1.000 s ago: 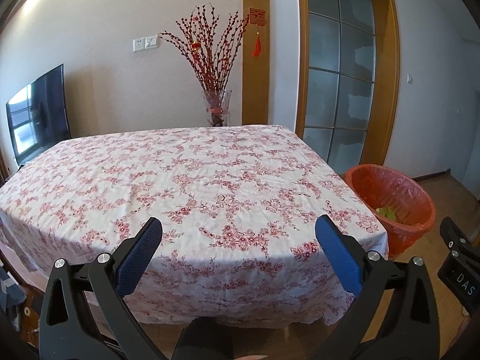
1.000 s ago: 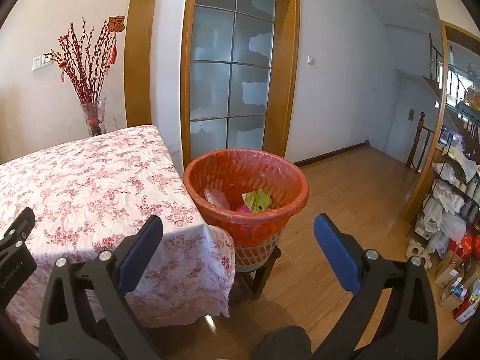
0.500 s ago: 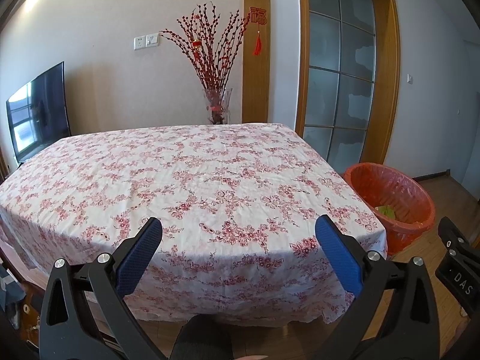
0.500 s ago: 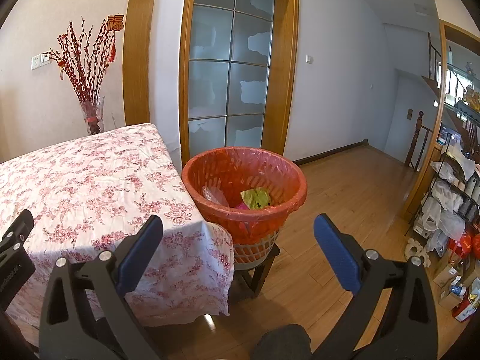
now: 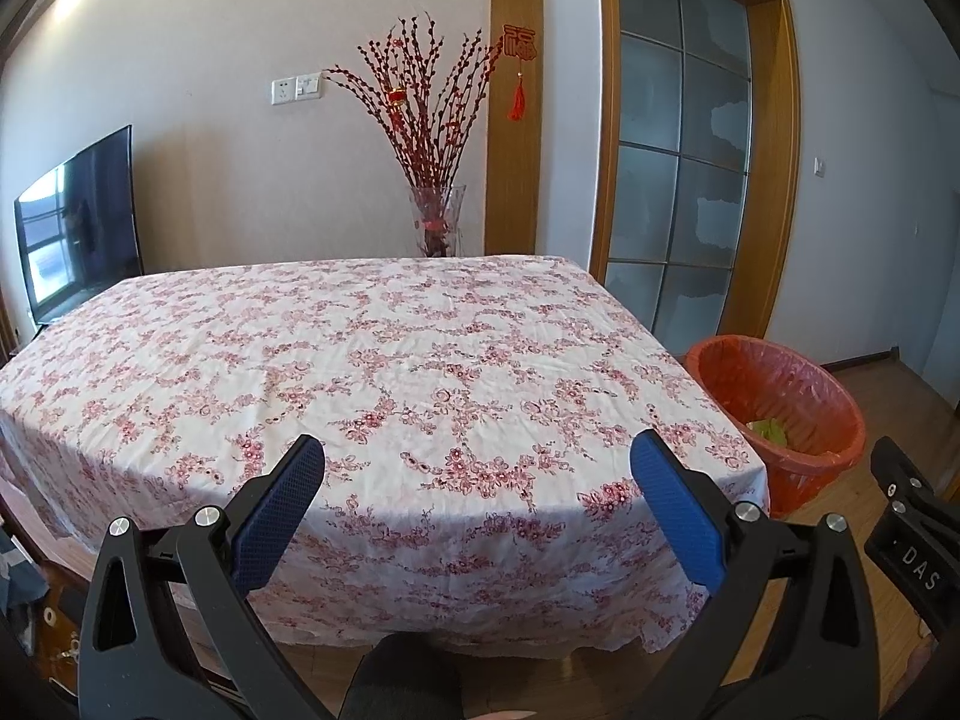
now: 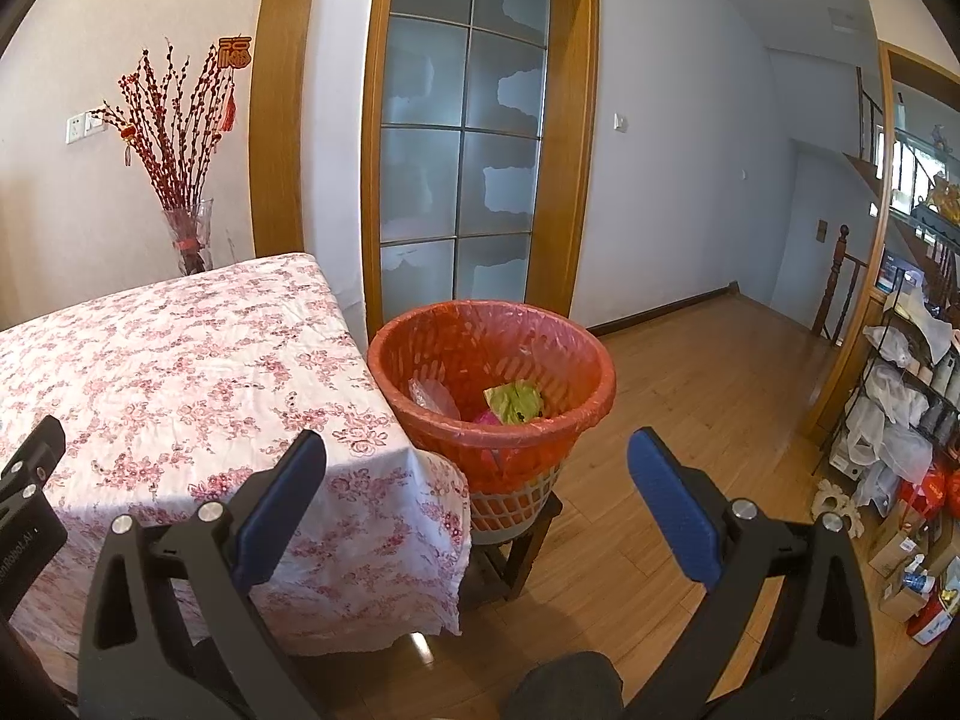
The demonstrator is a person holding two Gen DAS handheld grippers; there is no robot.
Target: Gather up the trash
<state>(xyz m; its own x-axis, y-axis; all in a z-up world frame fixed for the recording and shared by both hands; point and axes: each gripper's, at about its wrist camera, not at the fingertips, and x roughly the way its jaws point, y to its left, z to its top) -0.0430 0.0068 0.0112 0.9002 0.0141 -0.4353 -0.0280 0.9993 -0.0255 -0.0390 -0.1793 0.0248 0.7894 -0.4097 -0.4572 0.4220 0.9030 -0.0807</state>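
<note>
Here, trash basket (image 6: pixel 492 384): orange-lined, on a dark stool (image 6: pixel 510 558) just beside the table's (image 5: pixel 372 360) right corner; a green wrapper (image 6: pixel 515 401), clear plastic and something pink lie inside.
Left gripper (image 5: pixel 477 468): held level before the table's near edge, fingers spread wide, nothing between them.
Right gripper (image 6: pixel 477 468): likewise spread and empty, pointing at the basket.
Left view only: a television (image 5: pixel 78 228) left of the table.
Right view only: cluttered shelves (image 6: pixel 900 420) and a staircase.
Both views: a vase of red branches (image 5: pixel 435 222) behind the floral cloth.

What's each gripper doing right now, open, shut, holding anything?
Left gripper: open, fingers wide apart, holding nothing, above the near edge of the floral tablecloth.
Right gripper: open, empty, facing the orange trash basket.
</note>
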